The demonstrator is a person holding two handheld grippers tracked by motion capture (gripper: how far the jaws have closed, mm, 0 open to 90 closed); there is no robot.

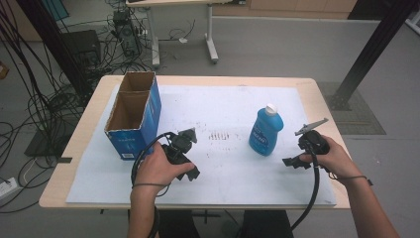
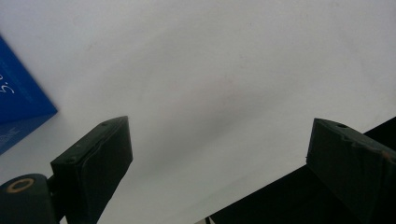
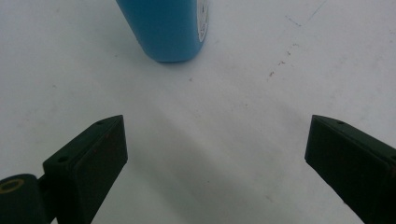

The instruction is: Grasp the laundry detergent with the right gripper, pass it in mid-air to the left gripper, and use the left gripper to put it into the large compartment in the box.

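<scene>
A blue bottle (image 1: 266, 130) with a white cap stands upright on the white mat (image 1: 228, 104), right of centre. Its base (image 3: 163, 28) shows at the top of the right gripper view. My right gripper (image 1: 293, 161) is just right of the bottle, a short way from it, with jaws wide open (image 3: 217, 158) over bare mat. An open-topped blue cardboard box (image 1: 133, 116) with two compartments stands at the left. My left gripper (image 1: 187, 167) is low over the mat, right of the box's near corner (image 2: 18, 102), open and empty (image 2: 219, 158).
The mat covers most of a light wooden table (image 1: 89, 124). Dark stains (image 1: 218, 135) mark the mat's centre. The table's front edge lies close under the left gripper (image 2: 299, 196). Cables and stands crowd the floor at the left and behind.
</scene>
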